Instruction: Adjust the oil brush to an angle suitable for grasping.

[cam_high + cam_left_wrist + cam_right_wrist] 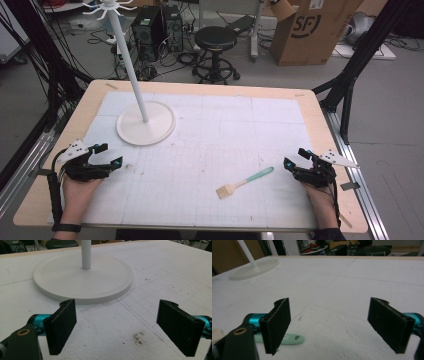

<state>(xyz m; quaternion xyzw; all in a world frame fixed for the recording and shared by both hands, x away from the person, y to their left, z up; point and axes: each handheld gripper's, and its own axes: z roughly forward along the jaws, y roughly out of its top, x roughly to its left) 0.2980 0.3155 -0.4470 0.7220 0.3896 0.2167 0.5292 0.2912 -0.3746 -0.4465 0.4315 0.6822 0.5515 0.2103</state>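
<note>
A small brush [244,183] with a mint-green handle and pale bristles lies flat on the white mat, near the front right. My right gripper [296,159] rests just right of the handle's end, open, nothing between its jaws. The right gripper view has the handle's end [291,339] poking out behind its left jaw. A white stand with a round base [145,123] and a tall pole [131,65] rises at the back left. My left gripper [110,155] sits at the front left, open and empty, facing the round base [83,277].
The white gridded mat [210,135] covers most of the wooden table [310,100]. Beyond the far edge stand a black stool [215,39], computer towers [157,27] and a cardboard box [310,30]. Black frame legs flank both sides.
</note>
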